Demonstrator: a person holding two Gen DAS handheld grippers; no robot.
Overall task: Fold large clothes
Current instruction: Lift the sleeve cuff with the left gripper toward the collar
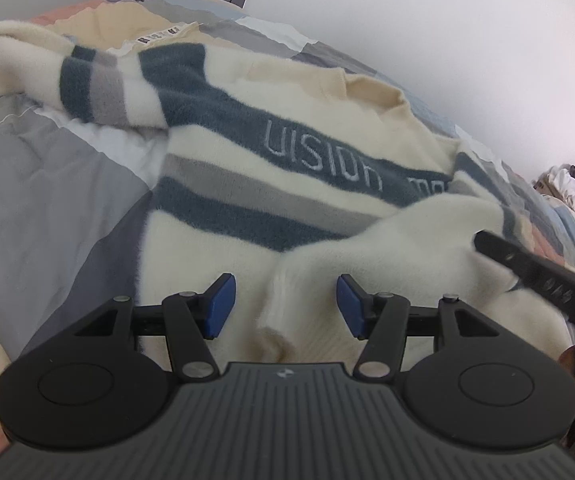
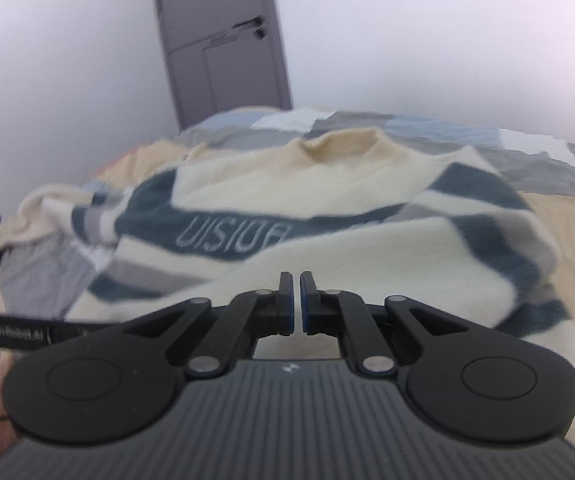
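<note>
One sleeve [image 1: 407, 240] lies folded across the sweater [image 1: 247, 184] on the bed [image 1: 47, 184]; your left claw [image 1: 285, 306] gapes wide, your right claw [image 2: 296, 304] nearly closed, empty; the rest remains unfolded.

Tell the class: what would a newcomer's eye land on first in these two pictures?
First, the fluffy cream sweater with blue and grey stripes and stitched lettering, spread over a patchwork bedspread. Next, the left gripper, its blue pads wide open either side of a folded-over sleeve cuff. In the right wrist view, the right gripper is nearly closed above the cream fabric, with a grey door behind.
</note>
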